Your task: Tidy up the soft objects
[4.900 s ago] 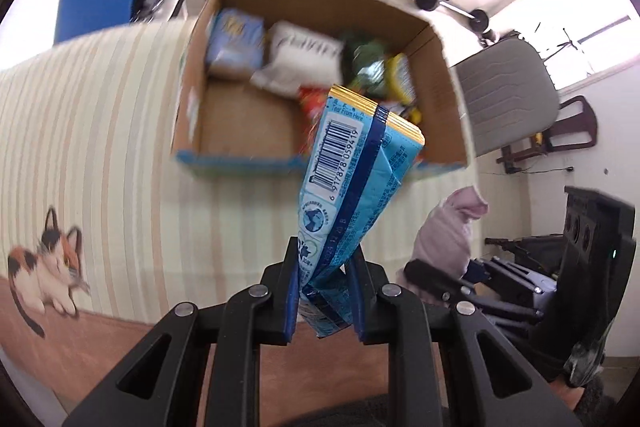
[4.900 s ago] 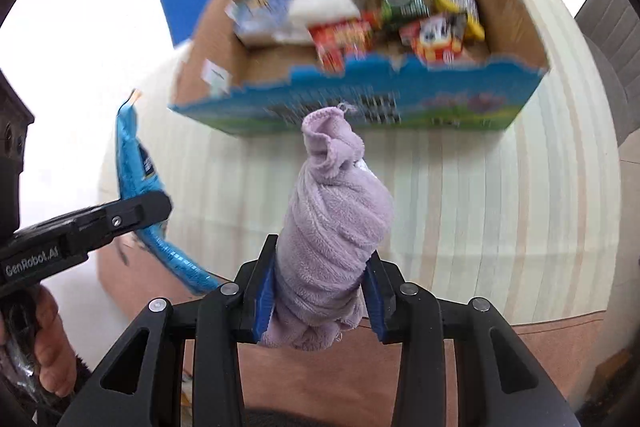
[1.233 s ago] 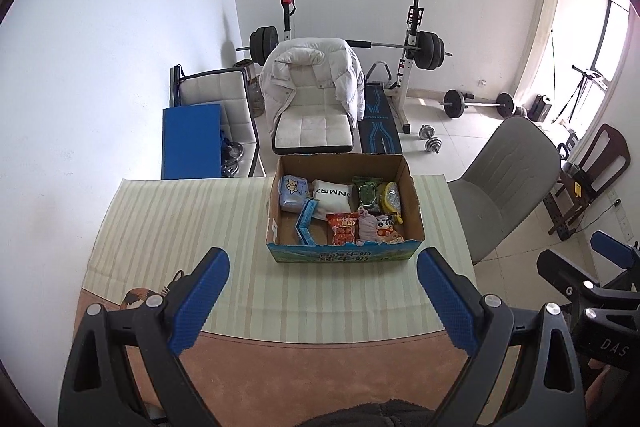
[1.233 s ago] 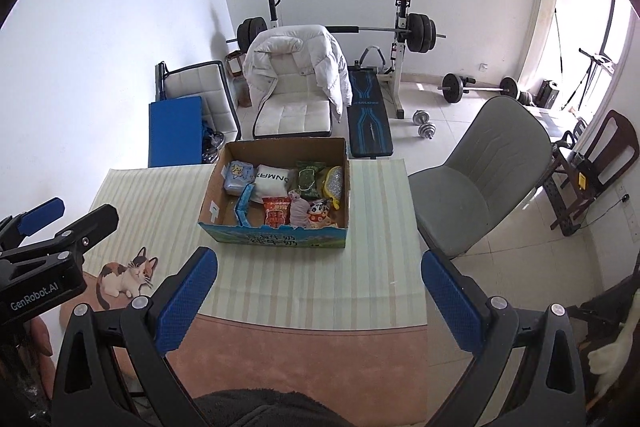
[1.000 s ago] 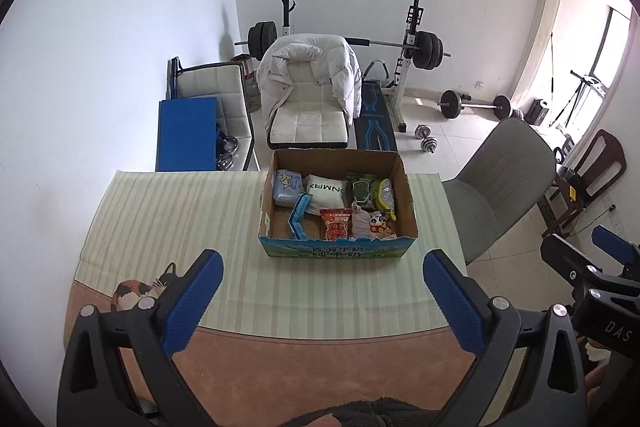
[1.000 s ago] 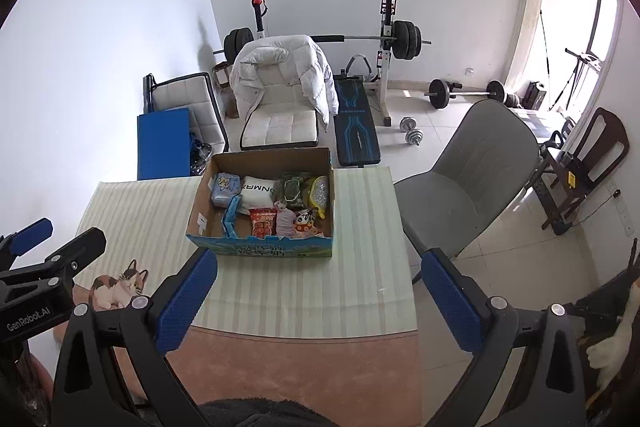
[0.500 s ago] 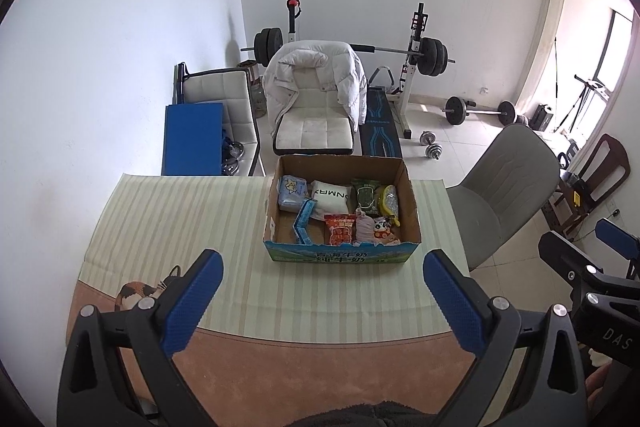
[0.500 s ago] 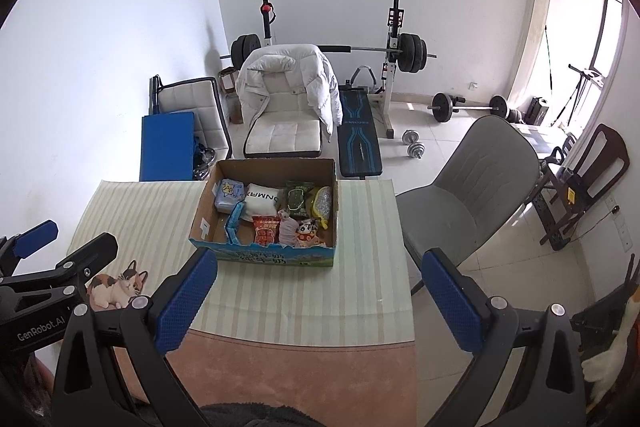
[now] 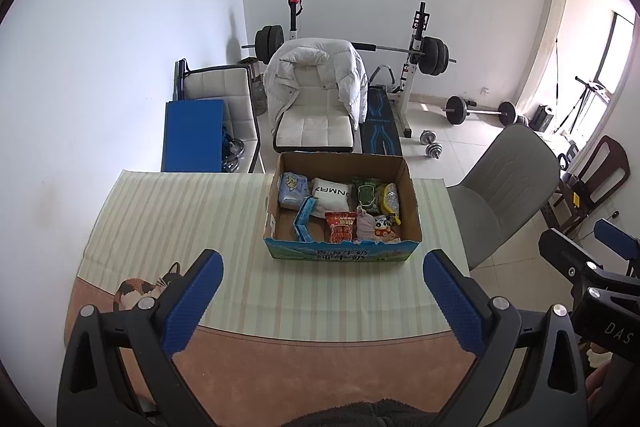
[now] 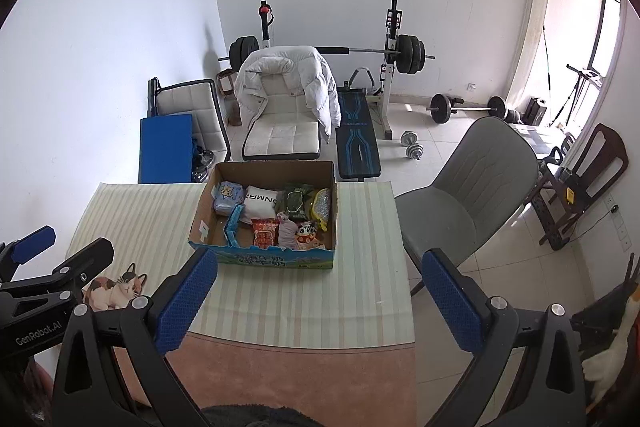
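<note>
A cardboard box point(image 9: 340, 255) stands on the striped table mat point(image 9: 180, 219); it also shows in the right wrist view point(image 10: 260, 259). Inside lie several soft packs, among them a blue snack pack point(image 9: 304, 219) and a rolled lilac cloth point(image 9: 365, 225), both also in the right wrist view, the pack point(image 10: 233, 221) and the cloth point(image 10: 287, 229). My left gripper point(image 9: 324, 299) is wide open and empty, held high and back from the table. My right gripper point(image 10: 320, 299) is wide open and empty too, level with it.
A grey chair point(image 10: 468, 187) stands right of the table. A white armchair with a jacket point(image 9: 316, 103), a blue pad point(image 9: 194, 135), a weight bench and barbells point(image 9: 478, 111) lie beyond. A cat picture point(image 10: 116, 287) marks the mat's near left corner.
4.9 s ago the left gripper held the blue pack and the right the lilac cloth; both items now lie in the box. Both grippers are open and pulled back high, almost still lately.
</note>
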The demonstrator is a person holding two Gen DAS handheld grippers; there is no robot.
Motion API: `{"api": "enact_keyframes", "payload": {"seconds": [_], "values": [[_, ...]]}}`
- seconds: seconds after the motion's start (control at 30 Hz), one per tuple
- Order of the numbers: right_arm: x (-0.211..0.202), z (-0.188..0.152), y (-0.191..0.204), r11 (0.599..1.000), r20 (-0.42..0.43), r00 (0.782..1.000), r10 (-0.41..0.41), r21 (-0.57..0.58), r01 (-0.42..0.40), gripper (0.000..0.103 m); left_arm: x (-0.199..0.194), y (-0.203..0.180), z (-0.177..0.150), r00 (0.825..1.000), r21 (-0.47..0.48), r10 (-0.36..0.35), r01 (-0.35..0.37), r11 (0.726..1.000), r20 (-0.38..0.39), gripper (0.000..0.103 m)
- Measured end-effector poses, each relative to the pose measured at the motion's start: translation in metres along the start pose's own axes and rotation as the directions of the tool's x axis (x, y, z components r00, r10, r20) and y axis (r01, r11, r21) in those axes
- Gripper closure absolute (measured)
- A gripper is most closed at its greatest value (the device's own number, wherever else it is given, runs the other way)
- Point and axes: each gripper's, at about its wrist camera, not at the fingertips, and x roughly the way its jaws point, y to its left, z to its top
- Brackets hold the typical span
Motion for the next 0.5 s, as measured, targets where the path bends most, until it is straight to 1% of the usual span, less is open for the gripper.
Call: {"api": "enact_keyframes", "payload": {"seconds": [0.3,0.5], "values": [[0.0005,-0.0021,0.0038,1.000,0.002,1.000,-0.003,0.002,0.003,0.000,-0.0010,0.0006,0.0009,1.000,0.001,0.002,-0.002,1.000,0.008,0.000],[-0.0018,-0.0025,0.0046,1.000,0.016,1.000,-0.021,0.010,0.021,0.000,-0.0015,0.0012,0.0023,1.000,0.007,-0.002,0.002,1.000,0.009,0.000]]}}
